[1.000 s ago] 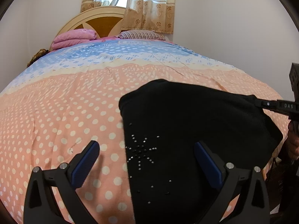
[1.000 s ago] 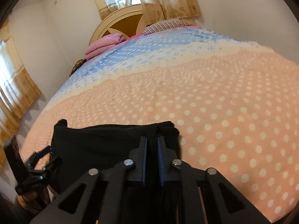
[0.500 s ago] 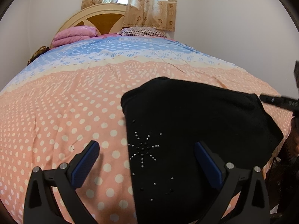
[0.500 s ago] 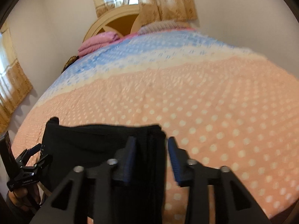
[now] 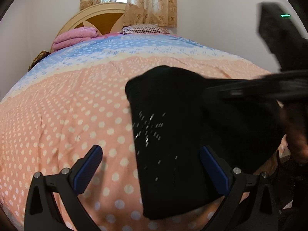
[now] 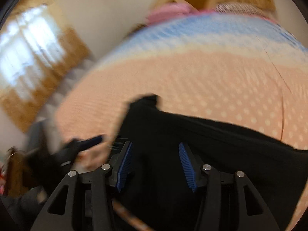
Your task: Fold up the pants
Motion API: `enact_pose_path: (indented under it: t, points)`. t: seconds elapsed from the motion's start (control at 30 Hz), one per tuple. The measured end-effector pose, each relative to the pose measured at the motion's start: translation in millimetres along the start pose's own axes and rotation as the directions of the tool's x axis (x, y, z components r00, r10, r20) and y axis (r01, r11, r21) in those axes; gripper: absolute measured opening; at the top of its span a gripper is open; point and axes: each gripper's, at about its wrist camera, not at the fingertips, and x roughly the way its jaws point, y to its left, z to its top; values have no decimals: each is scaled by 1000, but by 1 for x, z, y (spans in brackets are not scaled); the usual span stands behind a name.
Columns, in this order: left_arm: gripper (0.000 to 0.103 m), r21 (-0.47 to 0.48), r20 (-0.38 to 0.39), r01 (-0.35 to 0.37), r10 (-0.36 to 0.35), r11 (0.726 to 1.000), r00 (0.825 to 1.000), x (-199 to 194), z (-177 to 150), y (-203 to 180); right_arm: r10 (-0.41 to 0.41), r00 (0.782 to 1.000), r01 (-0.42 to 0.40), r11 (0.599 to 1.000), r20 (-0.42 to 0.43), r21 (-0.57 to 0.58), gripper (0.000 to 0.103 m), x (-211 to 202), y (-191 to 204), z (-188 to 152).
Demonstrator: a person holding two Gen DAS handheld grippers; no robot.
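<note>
The bed [image 5: 57,115] fills both views, under a quilt [image 6: 211,88] of peach with pale dots that turns blue toward the far end. Beyond the left gripper, at that far end, stand a rounded headboard [image 5: 100,17], a pink folded blanket [image 5: 75,39], a striped pillow [image 5: 144,29] and a curtain [image 5: 150,3].

The pants [image 5: 192,134] are black and lie folded flat on the quilt, directly ahead of both grippers. A spray of small studs [image 5: 148,127] marks the cloth just ahead of the left gripper, nearer its right finger.

The left gripper [image 5: 152,165] hangs above the near edge of the pants with jaws wide apart. Its left finger is over bare quilt and its right finger over black cloth; the pads [image 5: 88,167] press on nothing.

The right gripper [image 6: 154,165] shows blurred. Its jaws have just been opening and now stand about half apart. Black cloth lies between and below the blue pads [image 6: 125,165], but they do not pinch it. In the left view this gripper crosses above the far right part of the pants as a dark smear.
</note>
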Motion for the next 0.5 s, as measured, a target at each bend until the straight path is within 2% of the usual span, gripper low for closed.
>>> enact_pose_path:
  t: [0.1, 0.2, 0.3, 0.37, 0.4, 0.43, 0.5]
  points:
    - [103, -28, -4, 22, -22, 999, 1000, 3, -2, 5, 49, 999, -50, 996, 13, 79, 52, -1, -15, 7]
    - [103, -50, 1, 33, -33, 998, 999, 2, 1, 9, 70, 995, -71, 997, 66, 23, 52, -14, 9, 12]
    - [103, -57, 12, 23, -23, 998, 1000, 0, 3, 7, 191, 979, -191, 981, 76, -5, 53, -15, 28, 22]
    - [103, -44, 17, 18, -17, 999, 1000, -1, 4, 5, 259, 965, -260, 965, 50, 23, 61, 4, 31, 32]
    - [103, -34, 22, 11, -10, 999, 1000, -2, 4, 3, 263, 965, -264, 964, 22, 40, 67, 14, 30, 34]
    - [103, -30, 25, 8, -7, 1000, 1000, -3, 3, 2, 239, 971, -237, 969, -24, 65, 66, 33, 25, 37]
    - [103, -16, 21, 2, -2, 1000, 1000, -3, 3, 0, 210, 978, -208, 975, -18, 71, 66, 47, 18, 37]
